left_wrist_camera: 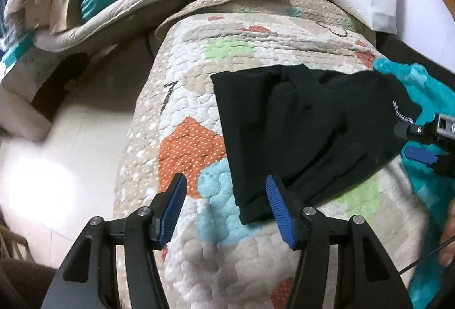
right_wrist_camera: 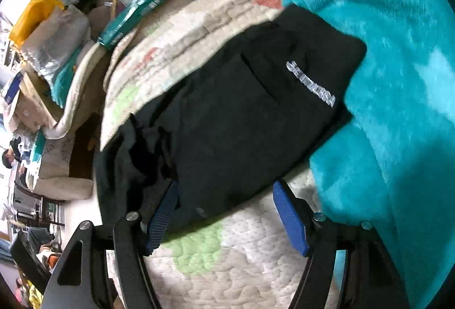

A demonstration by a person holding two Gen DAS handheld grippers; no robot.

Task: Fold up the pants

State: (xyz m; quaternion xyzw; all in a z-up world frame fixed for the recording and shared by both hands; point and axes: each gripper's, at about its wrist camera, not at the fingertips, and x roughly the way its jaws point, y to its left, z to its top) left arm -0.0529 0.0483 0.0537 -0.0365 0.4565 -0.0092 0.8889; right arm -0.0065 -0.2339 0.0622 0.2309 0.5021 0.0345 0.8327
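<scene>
I had the black pants (left_wrist_camera: pixel 307 132) lying folded into a compact bundle on the quilted mat (left_wrist_camera: pixel 199 98), with one side touching the fluffy teal blanket (right_wrist_camera: pixel 398 81). The white lettering (right_wrist_camera: pixel 311 84) on the pants faced up, near the blanket.

My left gripper (left_wrist_camera: pixel 226 209) stood with its jaws apart and empty, above the near corner of the pants; the cloth was just beside one blue pad, and I could not tell if it touched. My right gripper (right_wrist_camera: pixel 224 219) was also spread wide, with nothing pinched. The near edge of the pants lay in front of its jaws, not between pads that pressed.

In my judgement the fold was mostly made, but the bundle was not tidy. In the right wrist view the end on the left looked crumpled and loose (right_wrist_camera: pixel 142 155), and there it reached the edge of the mat. If I closed on only the top layer, I think the layers below would slide and the fold would open. The blanket was another risk: a pad could catch its long pile together with the pants and drag both.
</scene>
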